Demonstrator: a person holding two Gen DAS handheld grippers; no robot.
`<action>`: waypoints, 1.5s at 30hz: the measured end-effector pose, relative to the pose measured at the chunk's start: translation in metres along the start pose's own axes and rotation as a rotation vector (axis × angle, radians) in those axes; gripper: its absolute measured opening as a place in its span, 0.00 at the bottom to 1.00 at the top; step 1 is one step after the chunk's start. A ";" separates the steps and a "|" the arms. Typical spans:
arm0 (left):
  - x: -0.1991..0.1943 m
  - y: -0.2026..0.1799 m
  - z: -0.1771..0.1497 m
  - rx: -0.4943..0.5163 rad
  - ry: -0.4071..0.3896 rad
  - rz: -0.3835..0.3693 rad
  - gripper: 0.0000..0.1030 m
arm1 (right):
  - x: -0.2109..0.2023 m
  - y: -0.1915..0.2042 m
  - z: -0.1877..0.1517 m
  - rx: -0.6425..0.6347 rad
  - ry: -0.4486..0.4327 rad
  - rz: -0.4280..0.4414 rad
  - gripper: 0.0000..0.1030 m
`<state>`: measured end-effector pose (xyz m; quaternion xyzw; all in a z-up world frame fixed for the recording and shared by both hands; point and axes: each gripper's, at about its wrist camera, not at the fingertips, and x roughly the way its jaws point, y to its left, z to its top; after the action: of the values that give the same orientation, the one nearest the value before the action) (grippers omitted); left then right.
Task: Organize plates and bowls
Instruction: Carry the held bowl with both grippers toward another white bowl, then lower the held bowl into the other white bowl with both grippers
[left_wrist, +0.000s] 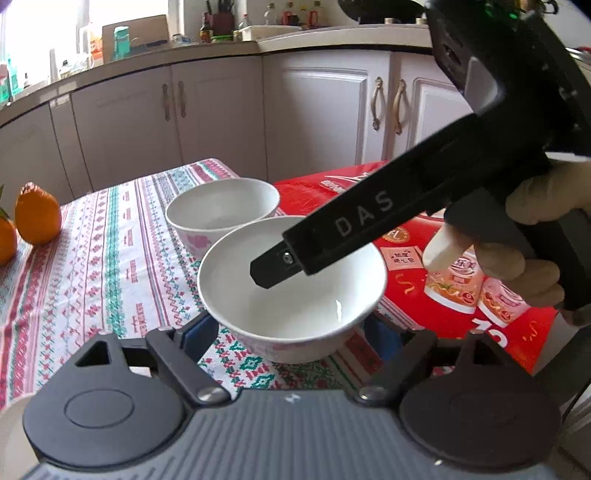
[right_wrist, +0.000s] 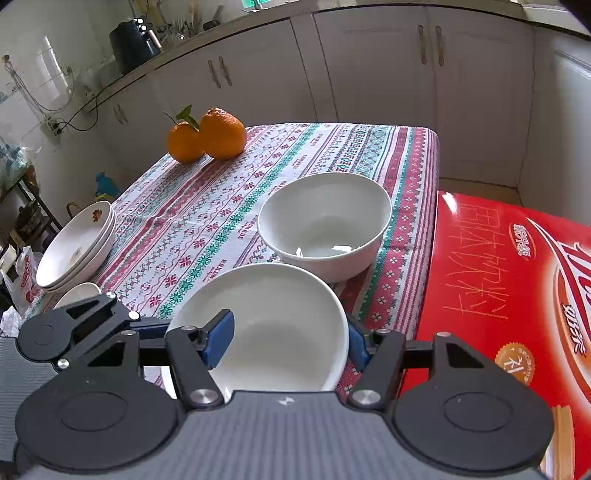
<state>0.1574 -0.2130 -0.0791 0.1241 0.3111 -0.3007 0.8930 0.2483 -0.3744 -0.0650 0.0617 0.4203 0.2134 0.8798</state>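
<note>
Two white bowls stand on the patterned tablecloth. The near bowl (left_wrist: 295, 306) sits between the blue pads of my left gripper (left_wrist: 286, 332), which touch its lower sides. One finger (left_wrist: 332, 236) of the right gripper reaches down into this bowl from the right. In the right wrist view, my right gripper (right_wrist: 288, 343) straddles the near bowl's (right_wrist: 280, 317) right wall. One pad (right_wrist: 219, 339) hangs inside, apart from the wall, and the other lies outside the rim. A left-gripper finger (right_wrist: 147, 328) meets the bowl's left edge. The far bowl (left_wrist: 221, 206) (right_wrist: 325, 225) stands free just behind.
Stacked shallow plates (right_wrist: 74, 251) sit at the table's left edge, with another dish (right_wrist: 77, 295) just in front of them. Two oranges (right_wrist: 207, 136) lie at the far side. A red carton (right_wrist: 509, 280) borders the table on the right. A gloved hand (left_wrist: 535, 206) holds the right gripper. White cabinets stand behind.
</note>
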 end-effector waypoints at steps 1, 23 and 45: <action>-0.004 0.001 0.001 0.008 0.001 -0.005 0.83 | -0.002 0.001 0.000 0.009 0.000 0.004 0.66; -0.113 0.038 -0.017 0.077 0.000 -0.046 0.83 | -0.042 0.112 -0.005 0.023 -0.021 0.041 0.66; -0.146 0.097 -0.051 -0.034 0.023 0.035 0.83 | 0.007 0.188 0.008 -0.085 0.037 0.101 0.67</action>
<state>0.1012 -0.0483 -0.0233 0.1178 0.3242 -0.2782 0.8965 0.1979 -0.2014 -0.0106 0.0416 0.4236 0.2764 0.8616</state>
